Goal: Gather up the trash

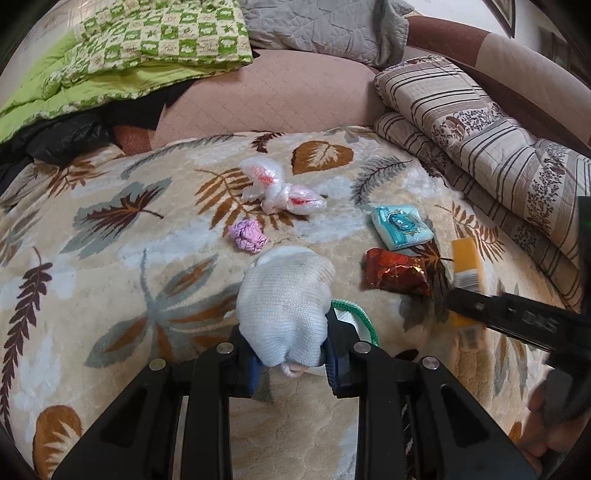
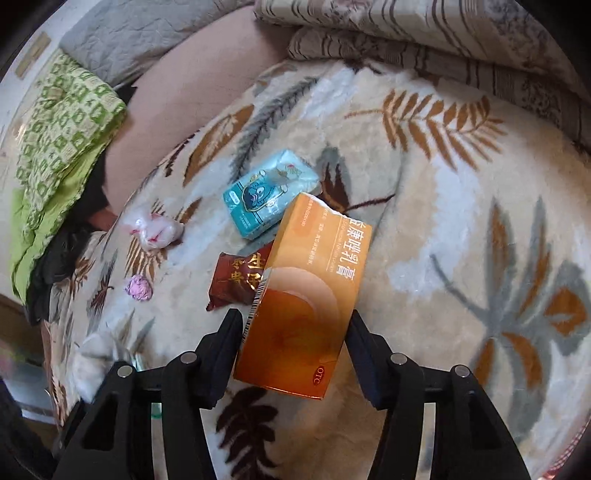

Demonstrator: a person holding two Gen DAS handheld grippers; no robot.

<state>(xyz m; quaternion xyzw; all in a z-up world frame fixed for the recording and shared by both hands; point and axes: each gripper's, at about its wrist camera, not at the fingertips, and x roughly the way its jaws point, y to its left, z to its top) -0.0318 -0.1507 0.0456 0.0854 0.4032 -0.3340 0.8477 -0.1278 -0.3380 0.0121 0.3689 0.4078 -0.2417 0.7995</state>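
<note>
My left gripper is shut on a white knitted cloth bag with a green cord, held over the leaf-patterned blanket. My right gripper is shut on an orange medicine box; the box also shows in the left wrist view, with the right gripper's finger across it. On the blanket lie a knotted clear plastic bag, a crumpled pink wrapper, a teal tissue pack and a red-brown snack wrapper. The tissue pack and snack wrapper lie just beyond the box.
A striped folded quilt lies at the right. A green checked quilt and a grey quilt are piled at the back on a pink mattress. Black clothing sits at the left.
</note>
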